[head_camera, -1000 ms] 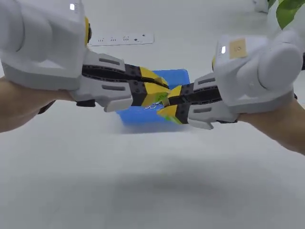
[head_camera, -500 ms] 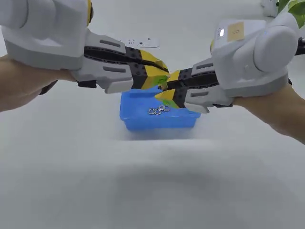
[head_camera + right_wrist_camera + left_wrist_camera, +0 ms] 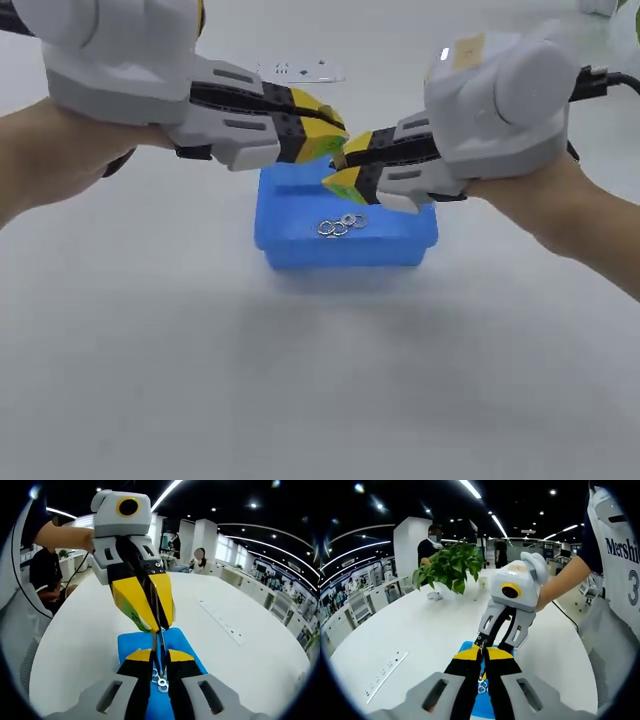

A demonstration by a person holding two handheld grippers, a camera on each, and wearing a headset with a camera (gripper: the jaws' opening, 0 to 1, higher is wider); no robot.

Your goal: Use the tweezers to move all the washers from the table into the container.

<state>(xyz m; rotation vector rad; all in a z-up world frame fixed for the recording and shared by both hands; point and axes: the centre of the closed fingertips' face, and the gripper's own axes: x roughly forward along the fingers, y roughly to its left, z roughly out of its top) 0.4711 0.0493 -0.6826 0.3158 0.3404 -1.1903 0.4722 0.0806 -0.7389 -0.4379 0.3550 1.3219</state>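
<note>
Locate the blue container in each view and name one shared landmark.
Head view: blue container at centre, just above the middle.
Left gripper view: bottom centre, a sliver between the jaws.
Right gripper view: lower centre, behind the jaws.
Shared landmark: washers inside it.

- Left gripper: white rounded housing, grey side plates, black jaws tipped in yellow.
- Right gripper: built alike; tan label stuck on top, black cable plugged at rear.
- Shirt worn: white, navy sleeve, lettered in navy.
</note>
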